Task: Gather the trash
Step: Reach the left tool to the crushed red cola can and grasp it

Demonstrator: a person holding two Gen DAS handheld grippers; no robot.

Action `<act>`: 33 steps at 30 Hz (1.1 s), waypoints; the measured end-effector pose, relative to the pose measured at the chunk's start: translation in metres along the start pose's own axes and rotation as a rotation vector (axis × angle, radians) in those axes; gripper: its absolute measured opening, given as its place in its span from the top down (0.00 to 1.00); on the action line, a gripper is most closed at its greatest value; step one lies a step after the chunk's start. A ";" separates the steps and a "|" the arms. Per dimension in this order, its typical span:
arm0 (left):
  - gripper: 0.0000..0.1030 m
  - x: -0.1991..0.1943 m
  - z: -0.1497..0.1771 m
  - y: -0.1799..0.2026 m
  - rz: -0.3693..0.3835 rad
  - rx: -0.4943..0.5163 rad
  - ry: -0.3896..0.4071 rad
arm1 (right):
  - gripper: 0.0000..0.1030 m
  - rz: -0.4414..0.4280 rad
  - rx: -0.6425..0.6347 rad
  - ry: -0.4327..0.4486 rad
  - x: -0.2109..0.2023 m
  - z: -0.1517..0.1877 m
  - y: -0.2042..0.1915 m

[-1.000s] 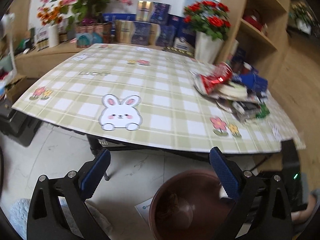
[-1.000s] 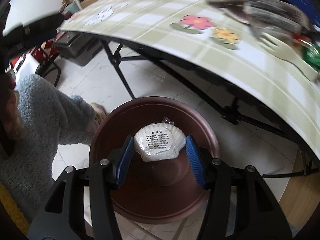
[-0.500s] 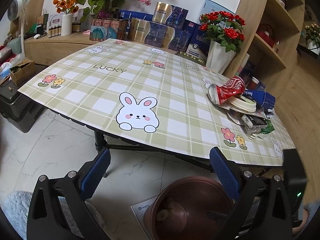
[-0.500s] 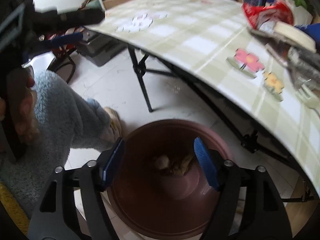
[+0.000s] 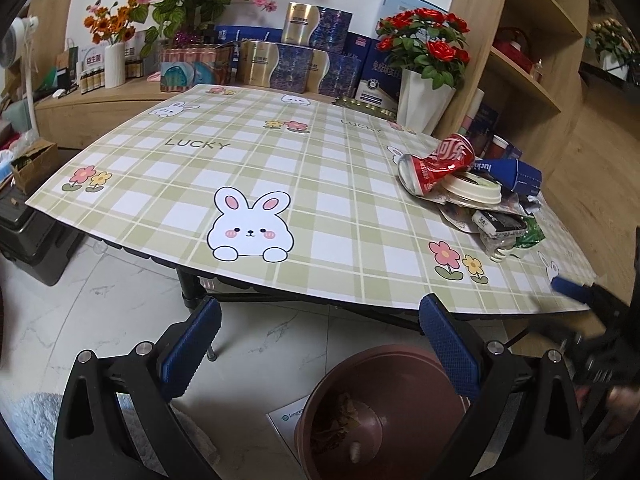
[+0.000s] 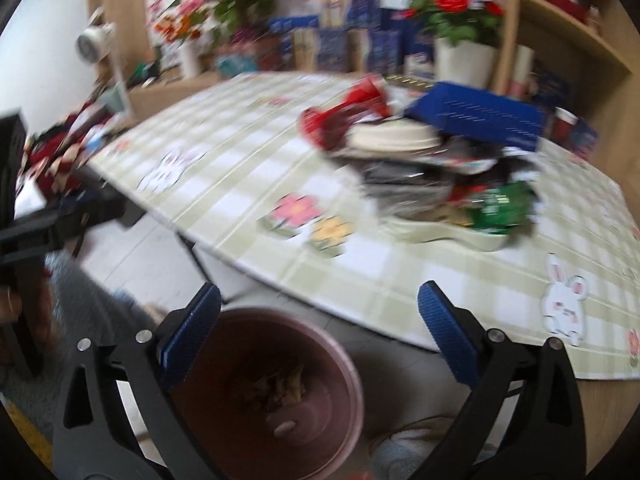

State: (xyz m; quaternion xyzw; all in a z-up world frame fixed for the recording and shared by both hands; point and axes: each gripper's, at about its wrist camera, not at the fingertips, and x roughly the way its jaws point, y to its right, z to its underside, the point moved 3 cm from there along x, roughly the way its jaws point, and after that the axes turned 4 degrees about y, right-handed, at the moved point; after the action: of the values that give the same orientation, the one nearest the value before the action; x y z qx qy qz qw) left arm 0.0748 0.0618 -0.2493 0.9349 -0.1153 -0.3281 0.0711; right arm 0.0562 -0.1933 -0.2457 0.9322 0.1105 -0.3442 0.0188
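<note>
- your right gripper (image 6: 318,336) has just been opening; its blue-padded jaws now stand wide with nothing between them, above the round brown plastic bin (image 6: 280,392) on the floor.
- your left gripper (image 5: 320,344) also gapes wide and carries nothing, pointed over the near table edge with the bin just under its right finger.
- some scraps already lie at the bottom of the bin, so the collecting looks under way, not finished.
- what is left sits on the folding table with the green plaid bunny cloth (image 5: 248,168): a heap near its right edge, with a crushed red drink can (image 5: 434,164), a white paper cup lid (image 5: 474,192), a dark blue carton (image 5: 508,172), a crumpled green wrapper (image 6: 500,208) and dark foil packets.
- the view from your right gripper is blurred, so smaller bits in the heap cannot be told apart.
- a pale plastic fork (image 6: 452,236) lies along the heap's near side; you would likely meet it first.
- behind, a white vase of red roses (image 5: 424,100) stands close to the heap, and gift boxes line the far shelf; mind the vase when reaching.
</note>
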 end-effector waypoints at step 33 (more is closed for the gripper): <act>0.15 0.108 -0.097 0.130 0.071 0.403 -0.043 | 0.06 0.183 0.228 0.022 -0.011 -0.017 0.110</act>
State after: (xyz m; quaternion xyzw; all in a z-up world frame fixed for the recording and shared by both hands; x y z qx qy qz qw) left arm 0.1959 -0.0868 -0.2120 0.9183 -0.2130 -0.3156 -0.1081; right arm 0.0831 -0.3003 -0.2301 0.9381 -0.0148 -0.3412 -0.0572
